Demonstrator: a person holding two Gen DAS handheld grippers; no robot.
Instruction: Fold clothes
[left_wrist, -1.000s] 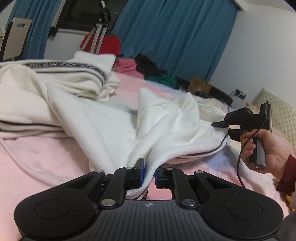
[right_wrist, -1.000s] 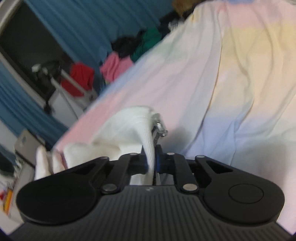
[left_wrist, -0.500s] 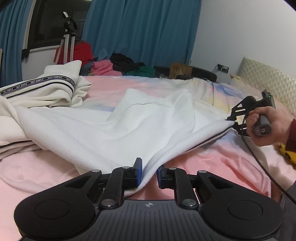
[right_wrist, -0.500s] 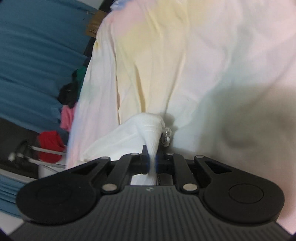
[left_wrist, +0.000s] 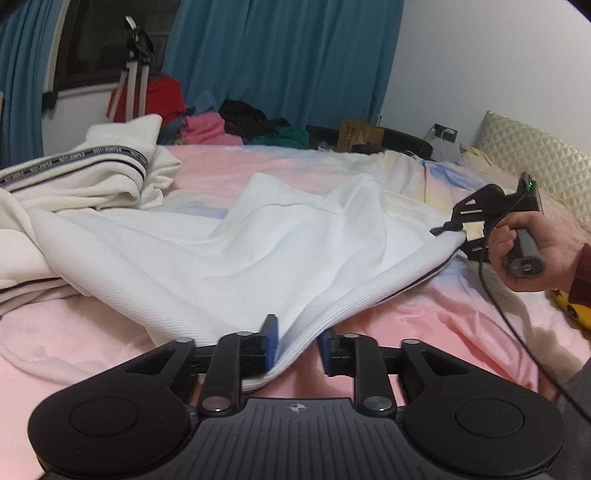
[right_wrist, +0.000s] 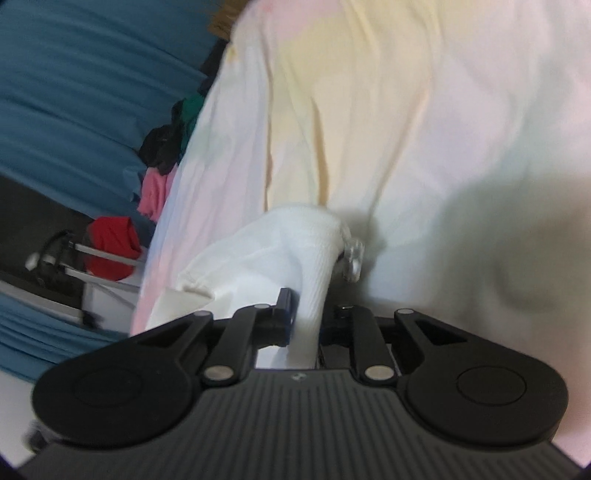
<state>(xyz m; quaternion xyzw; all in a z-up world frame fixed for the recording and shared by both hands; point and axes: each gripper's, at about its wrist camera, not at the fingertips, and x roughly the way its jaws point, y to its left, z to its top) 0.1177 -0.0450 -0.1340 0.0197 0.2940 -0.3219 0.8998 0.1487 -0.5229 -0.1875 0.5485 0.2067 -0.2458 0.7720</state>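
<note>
the white ribbed-knit garment (left_wrist: 280, 254) lies spread on the pink bedsheet (left_wrist: 436, 317). the left gripper (left_wrist: 293, 341) is opening, hem loose between its jaws; the right gripper (right_wrist: 306, 319) pinches the far corner. it looks soft, light and floppy: best held by the thick hem.

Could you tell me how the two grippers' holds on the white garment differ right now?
The left gripper has its jaws opening, the hem of the white garment lying loose between them; the right gripper is clamped on a bunched corner. The left sits level, the right rolled sideways. Both are at the same ribbed hem.
</note>
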